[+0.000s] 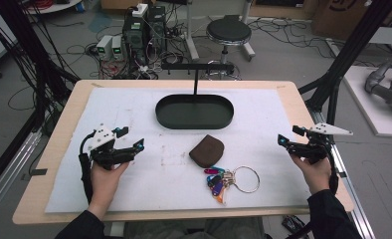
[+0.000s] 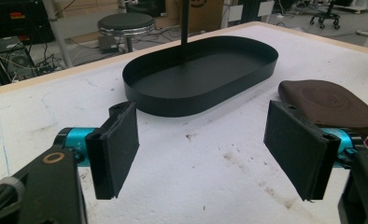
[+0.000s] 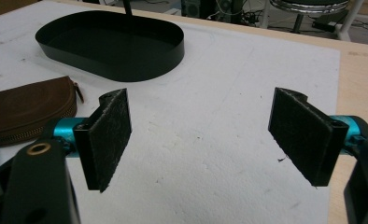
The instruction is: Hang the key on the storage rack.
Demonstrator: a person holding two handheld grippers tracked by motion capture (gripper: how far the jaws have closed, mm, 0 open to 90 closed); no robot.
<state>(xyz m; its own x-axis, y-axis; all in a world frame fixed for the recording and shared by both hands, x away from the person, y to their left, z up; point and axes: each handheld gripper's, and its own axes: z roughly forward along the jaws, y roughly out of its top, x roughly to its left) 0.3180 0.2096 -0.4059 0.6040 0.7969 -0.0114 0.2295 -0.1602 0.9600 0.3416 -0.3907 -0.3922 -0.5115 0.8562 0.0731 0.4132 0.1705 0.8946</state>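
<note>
Your left gripper (image 1: 134, 145) rests at about 9 o'clock on the white-covered tabletop (image 1: 263, 107), and your right gripper (image 1: 282, 141) at about 3 o'clock, each well apart from the things in the middle. Both sets of fingers stand wide with nothing between them, which reads as a ready posture: spread enough to take either item without a first adjustment. The brown pouch (image 1: 207, 151) lies near the centre, and the key ring (image 1: 232, 180) with its coloured tags sits just beside it toward 5 o'clock. The black oval tray (image 1: 194, 111), with its post and crossbar hanger, stands at 12 o'clock beyond them, probably as the place they belong. Your left fingers (image 2: 114, 147) already point toward the tray and pouch, so that hand looks better lined up for the pouch.
</note>
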